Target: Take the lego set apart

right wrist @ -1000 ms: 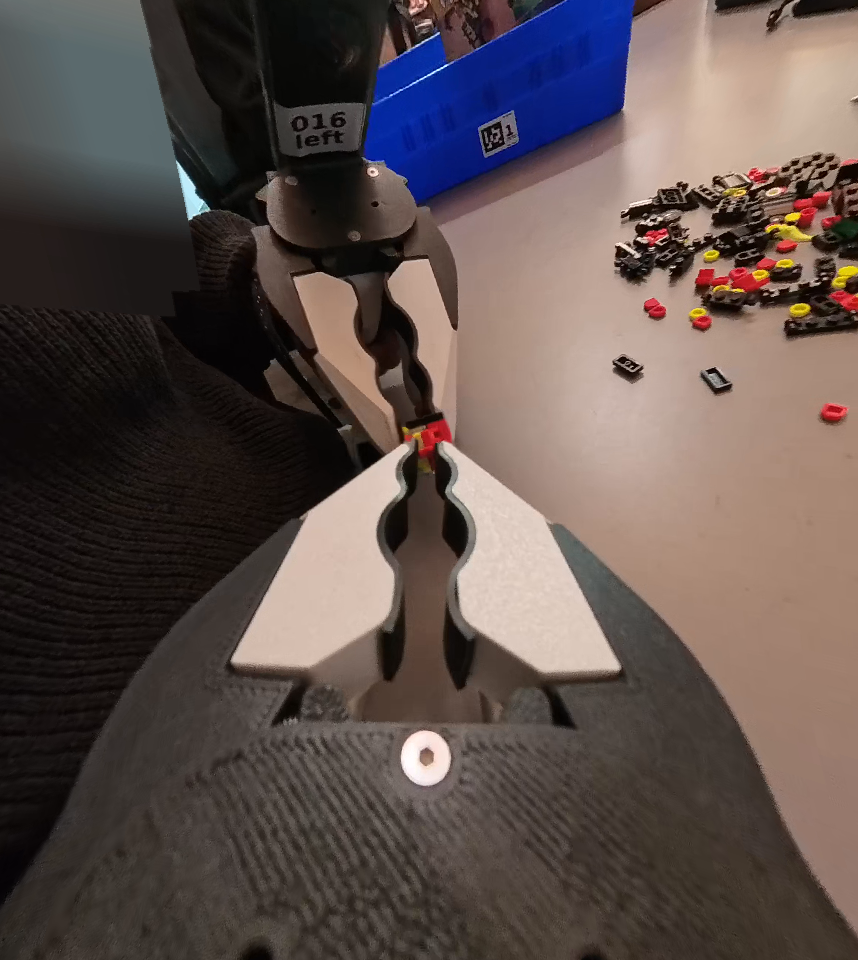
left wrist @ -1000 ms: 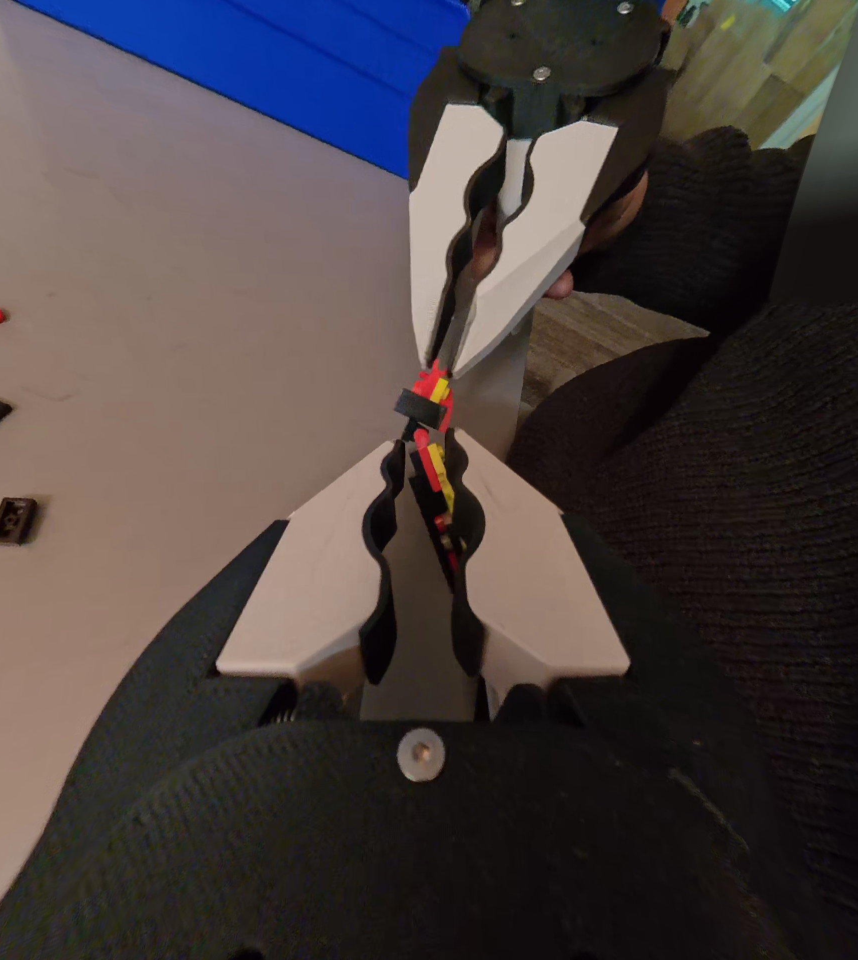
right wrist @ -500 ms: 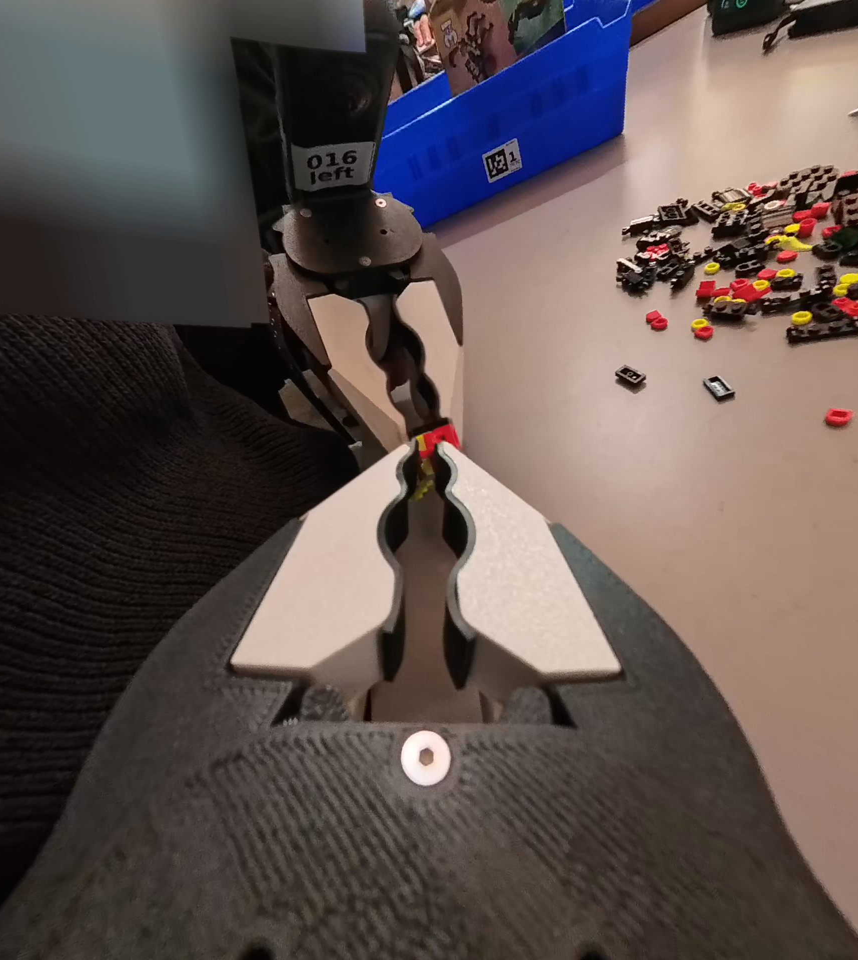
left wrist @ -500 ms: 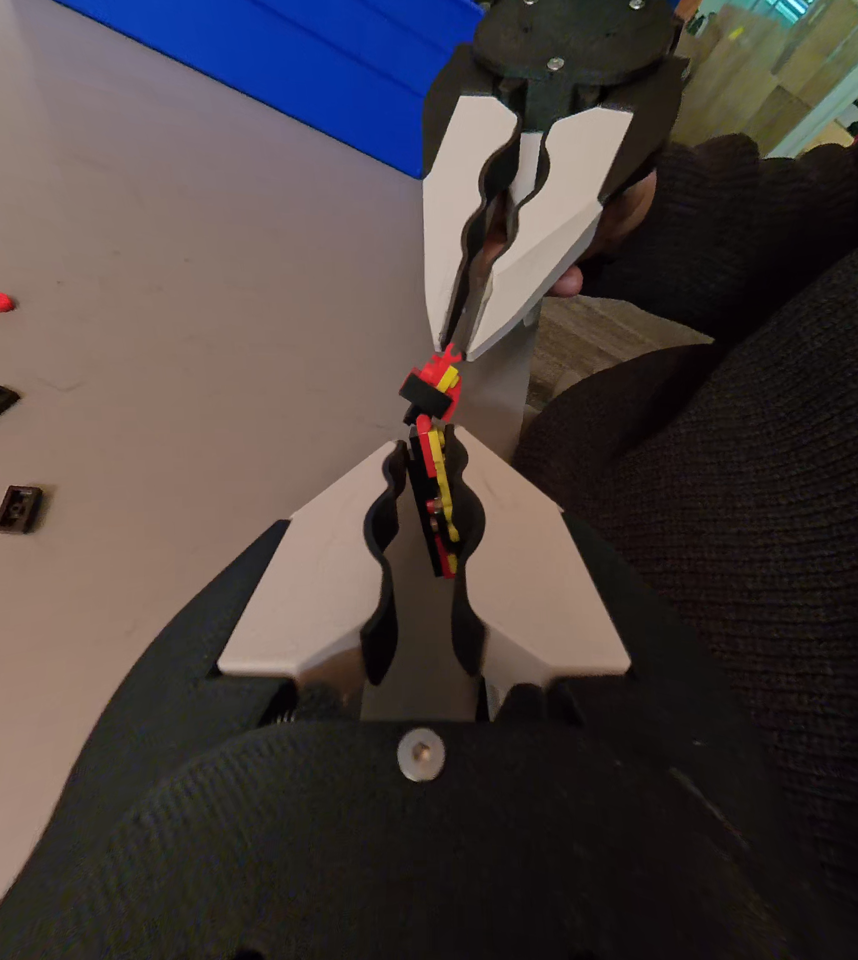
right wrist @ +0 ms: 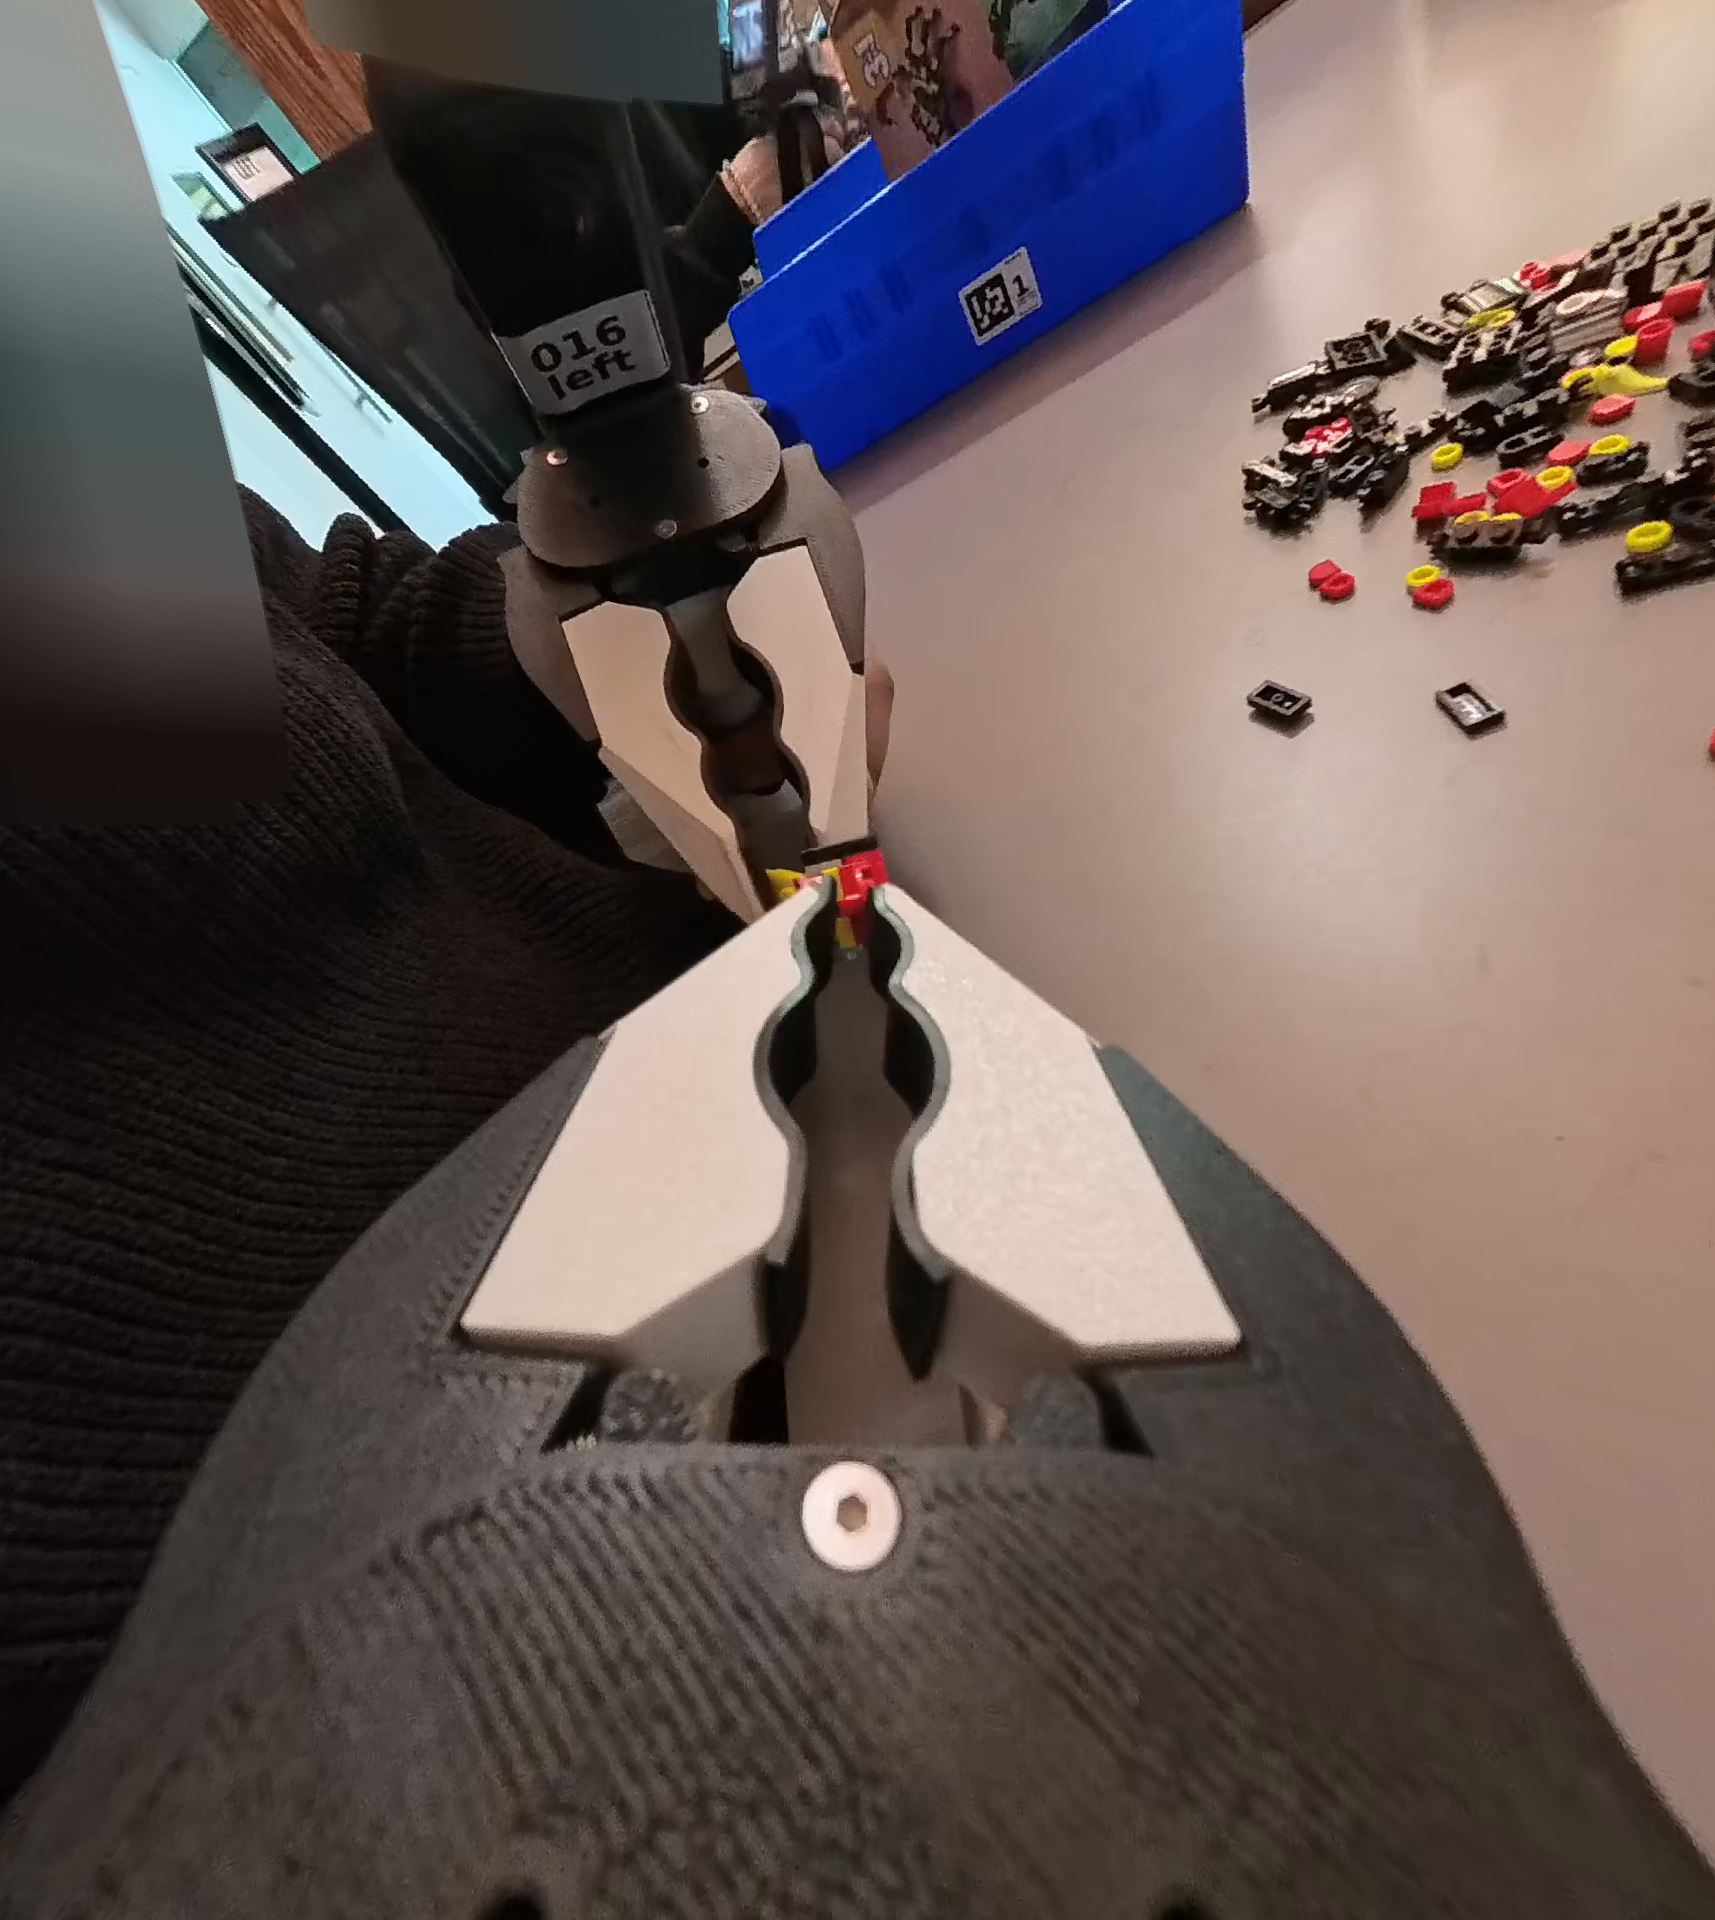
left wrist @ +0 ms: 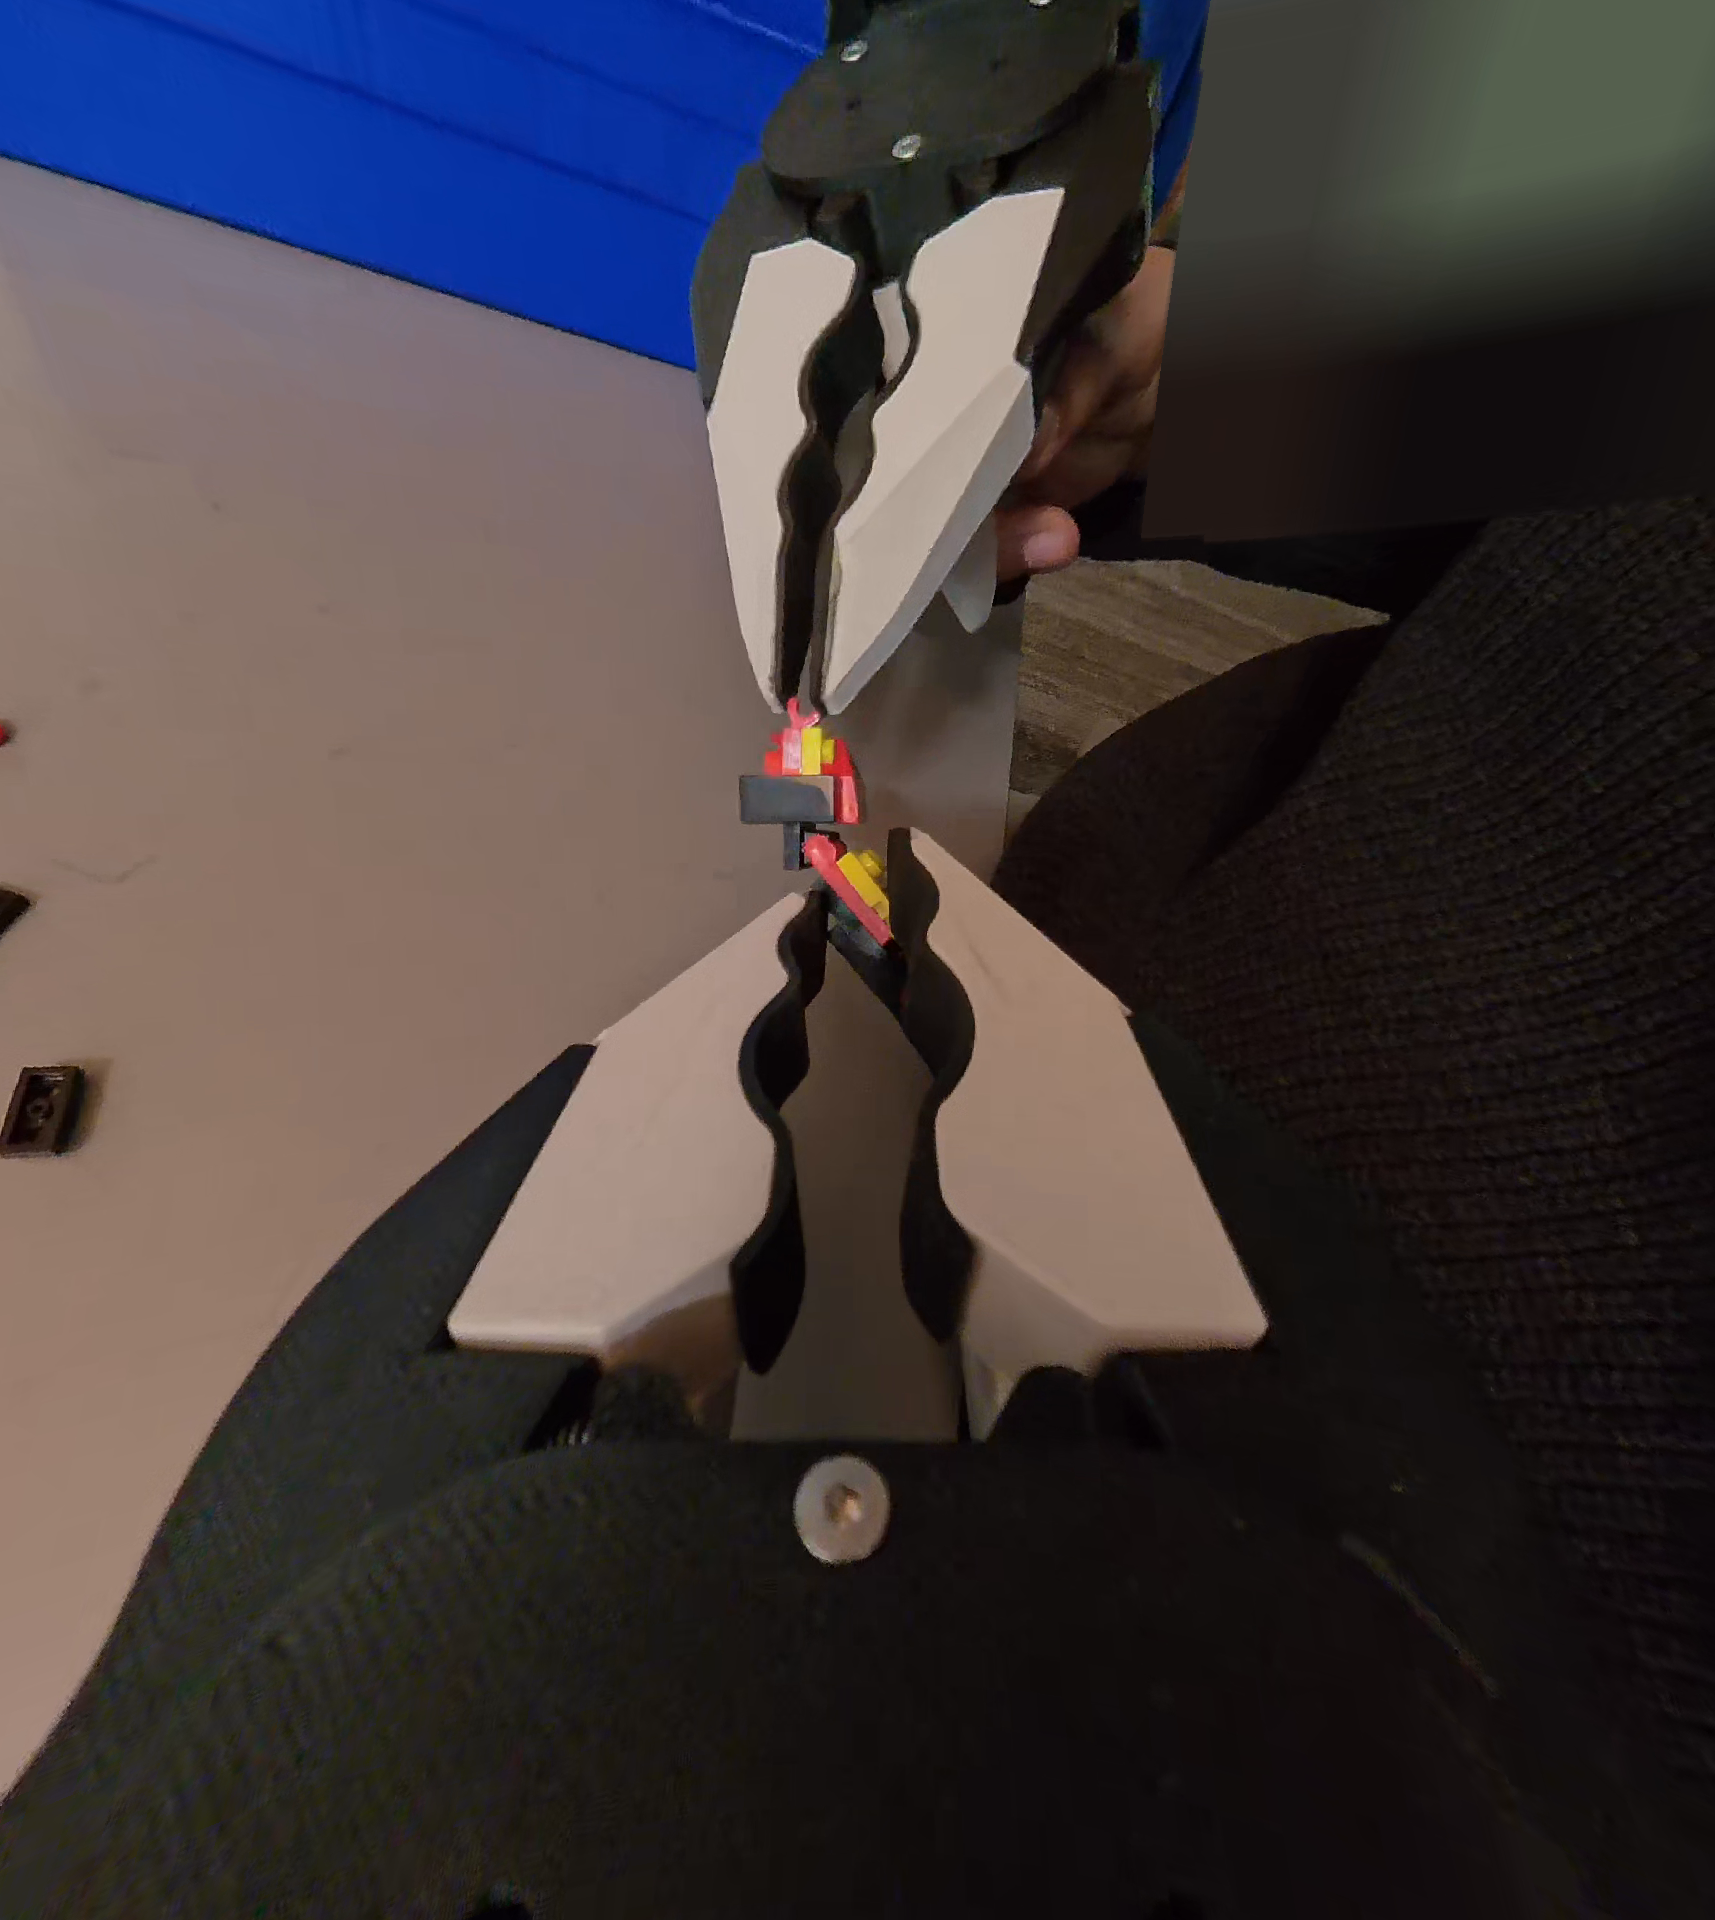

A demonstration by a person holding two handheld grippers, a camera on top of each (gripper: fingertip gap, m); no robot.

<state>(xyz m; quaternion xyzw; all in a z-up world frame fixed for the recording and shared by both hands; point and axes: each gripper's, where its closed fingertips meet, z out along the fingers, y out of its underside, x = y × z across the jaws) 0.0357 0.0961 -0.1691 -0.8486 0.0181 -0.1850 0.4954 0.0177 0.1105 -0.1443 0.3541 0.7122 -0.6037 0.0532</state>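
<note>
Two grippers meet tip to tip above the table [left wrist: 313, 520] edge. Left gripper [left wrist: 853, 883] clamps the lego set [left wrist: 811, 821]; right gripper [left wrist: 803, 696] pinches its far red end. Long axis runs gripper to gripper. Blue bin [right wrist: 1040, 239] and left gripper each bear a label.

Small red, yellow and black lego assembly [left wrist: 817, 831] now sits less deep in the left gripper [left wrist: 858, 894], only its lower end between the jaws. The right gripper [left wrist: 806, 707] is farther away, pinching just the red top piece.
</note>
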